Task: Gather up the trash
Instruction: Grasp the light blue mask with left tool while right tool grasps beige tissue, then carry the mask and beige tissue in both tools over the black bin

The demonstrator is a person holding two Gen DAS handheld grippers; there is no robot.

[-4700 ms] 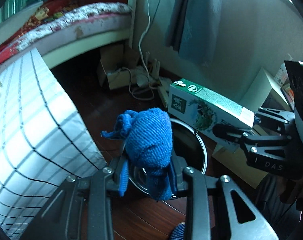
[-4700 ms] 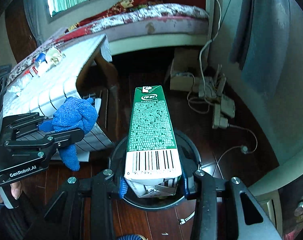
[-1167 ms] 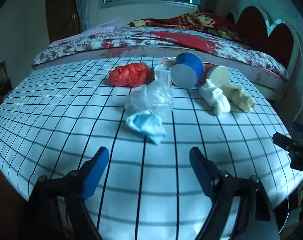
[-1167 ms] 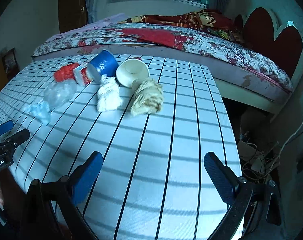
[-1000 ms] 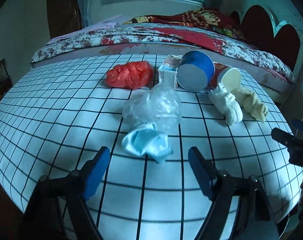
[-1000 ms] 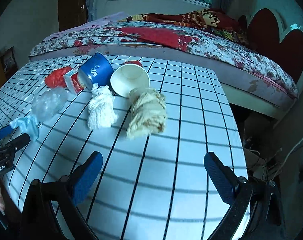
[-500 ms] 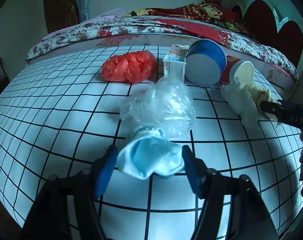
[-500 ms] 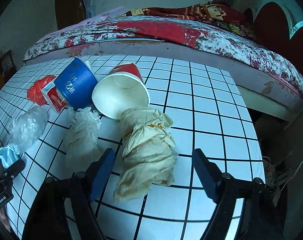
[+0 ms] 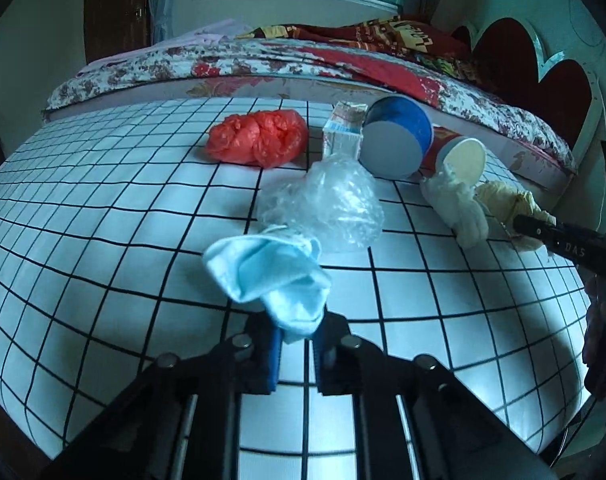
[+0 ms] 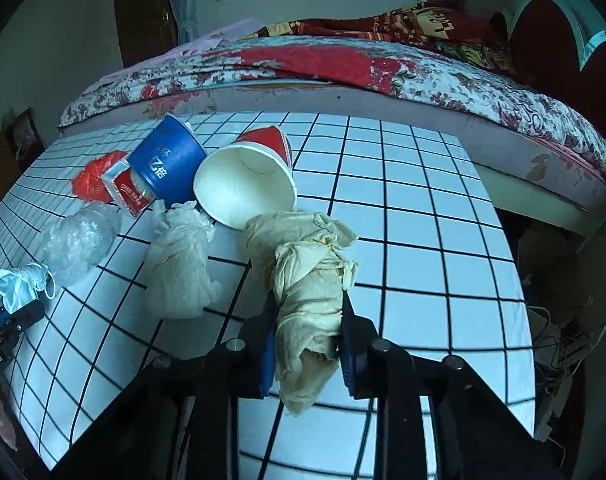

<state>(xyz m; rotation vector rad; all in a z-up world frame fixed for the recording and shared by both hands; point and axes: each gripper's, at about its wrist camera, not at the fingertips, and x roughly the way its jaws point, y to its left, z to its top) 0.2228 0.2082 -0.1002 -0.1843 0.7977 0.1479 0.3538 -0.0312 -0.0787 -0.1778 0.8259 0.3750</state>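
Note:
My left gripper point(image 9: 297, 330) is shut on a crumpled light-blue face mask point(image 9: 269, 268) at the near edge of the checked table point(image 9: 103, 220). The mask also shows in the right wrist view point(image 10: 19, 284). My right gripper point(image 10: 307, 340) is shut on a beige crumpled paper wad point(image 10: 307, 276), which also shows in the left wrist view point(image 9: 511, 204). Beside it lie a white tissue wad point(image 10: 179, 260), a clear plastic bag point(image 9: 327, 200), a red plastic bag point(image 9: 259, 142), a small carton point(image 9: 343, 130), a blue cup point(image 10: 167, 160) and a red cup point(image 10: 251, 176), both tipped over.
A bed with a floral cover point(image 10: 343, 64) runs behind the table, with a red heart-shaped headboard point(image 9: 543, 76) at the right. Cables lie on the floor past the table's right edge point(image 10: 559, 340).
Both grippers moved forward onto the table and closed, the left on the blue mask, the right on the beige paper wad. Earlier they were open and empty.

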